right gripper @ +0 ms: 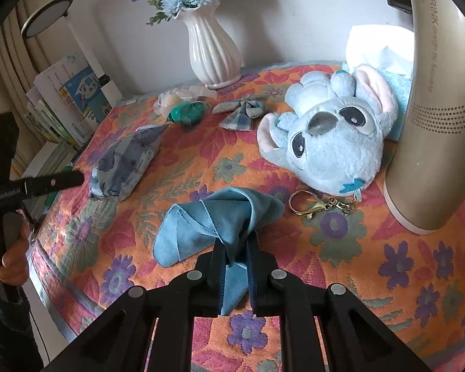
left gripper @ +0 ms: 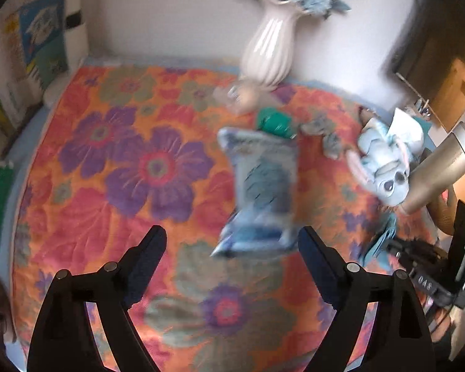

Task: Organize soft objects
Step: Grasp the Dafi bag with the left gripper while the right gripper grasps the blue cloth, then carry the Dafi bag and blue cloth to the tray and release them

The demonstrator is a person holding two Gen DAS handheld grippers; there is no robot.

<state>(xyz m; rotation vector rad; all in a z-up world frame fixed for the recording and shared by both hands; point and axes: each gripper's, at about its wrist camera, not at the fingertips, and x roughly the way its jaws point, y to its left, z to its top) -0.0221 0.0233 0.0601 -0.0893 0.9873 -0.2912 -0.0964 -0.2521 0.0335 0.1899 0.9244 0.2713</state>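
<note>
Here the right gripper is clamped on a blue cloth. The cloth is a soft suede-like square with stitched edges, bunched and folded over itself; one corner passes between the jaws and hangs below them, while the bulk rests on the floral tablecloth just ahead of the fingertips.

The left gripper is held above the table with jaws spread wide and nothing between them. Ahead of its fingertips lies a patterned fabric pouch, grey-blue with a printed design; in the left wrist view it is motion-blurred, so the print cannot be read, and contact with the fingers is probably none. In the right wrist view the same pouch lies flat near the table's left edge, plump and slightly creased.

Other soft items: a light-blue plush toy with pink-lined ears and large dark eyes lies on its side toward the right, beside a tall gold cylinder. A small plaid fabric bow sits between the plush toy and a green crumpled item. A brass key ring with clasp lies just beside the plush toy's lower edge, apart from the cloth. A white ribbed vase of blue and white flowers stands at the back by the wall.
</note>
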